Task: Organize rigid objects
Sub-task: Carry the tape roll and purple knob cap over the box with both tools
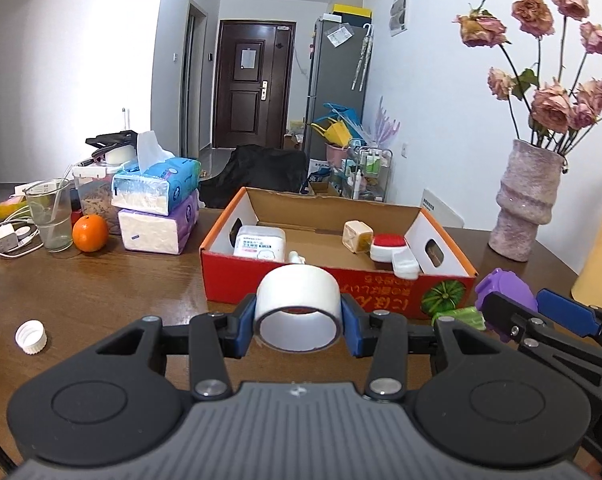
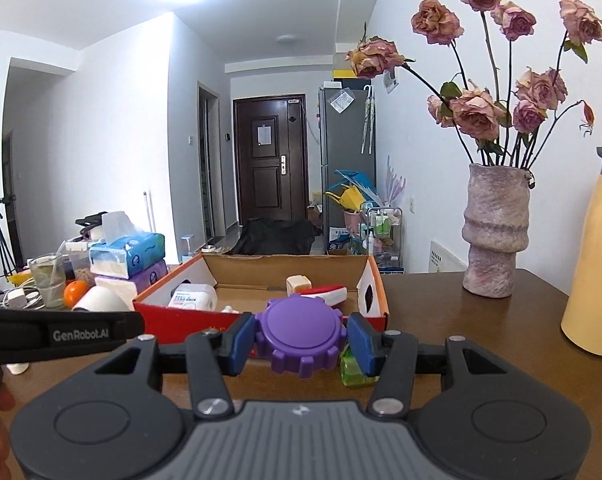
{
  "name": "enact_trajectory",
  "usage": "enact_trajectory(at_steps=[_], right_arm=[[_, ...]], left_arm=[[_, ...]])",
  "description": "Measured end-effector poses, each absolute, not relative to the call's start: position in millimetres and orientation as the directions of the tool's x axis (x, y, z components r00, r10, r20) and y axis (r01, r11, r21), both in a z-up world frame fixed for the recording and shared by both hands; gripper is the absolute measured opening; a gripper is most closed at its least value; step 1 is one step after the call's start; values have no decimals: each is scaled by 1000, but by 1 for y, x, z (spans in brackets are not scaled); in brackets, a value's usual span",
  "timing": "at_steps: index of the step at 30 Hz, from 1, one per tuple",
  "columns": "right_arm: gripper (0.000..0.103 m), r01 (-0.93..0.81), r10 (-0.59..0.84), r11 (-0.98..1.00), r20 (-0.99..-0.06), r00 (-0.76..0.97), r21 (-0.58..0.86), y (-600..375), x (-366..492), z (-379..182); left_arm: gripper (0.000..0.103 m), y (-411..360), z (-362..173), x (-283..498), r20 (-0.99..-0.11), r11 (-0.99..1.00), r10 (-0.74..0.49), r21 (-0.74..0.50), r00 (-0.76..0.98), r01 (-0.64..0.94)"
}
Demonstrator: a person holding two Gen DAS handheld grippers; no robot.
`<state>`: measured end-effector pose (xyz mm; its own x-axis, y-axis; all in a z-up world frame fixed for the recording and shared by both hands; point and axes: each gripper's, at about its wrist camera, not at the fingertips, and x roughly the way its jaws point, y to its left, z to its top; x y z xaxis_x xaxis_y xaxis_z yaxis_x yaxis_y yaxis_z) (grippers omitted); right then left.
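My left gripper is shut on a white tape roll, held lying on its side just in front of the red cardboard box. My right gripper is shut on a purple gear-shaped lid, close to the box's front wall. In the left wrist view the right gripper shows at the right with the purple lid. Inside the box lie a white labelled container, a beige cube, a red-and-white item and a small white piece. A green plastic item lies on the table under the right fingers.
A white bottle cap lies on the wooden table at the left. An orange, a glass, stacked tissue packs and chargers stand at the back left. A vase of dried roses and a yellow flask stand right.
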<state>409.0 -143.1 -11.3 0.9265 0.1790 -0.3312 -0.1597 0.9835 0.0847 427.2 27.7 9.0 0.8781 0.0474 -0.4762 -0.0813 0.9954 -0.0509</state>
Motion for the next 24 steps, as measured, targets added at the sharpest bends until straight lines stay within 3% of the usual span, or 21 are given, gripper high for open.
enact_trajectory(at_steps=[24], right_arm=[[50, -172, 193, 981, -377, 906, 88, -118, 504, -29]], left_arm=[[44, 51, 0, 515, -498, 986, 101, -69, 861, -155]])
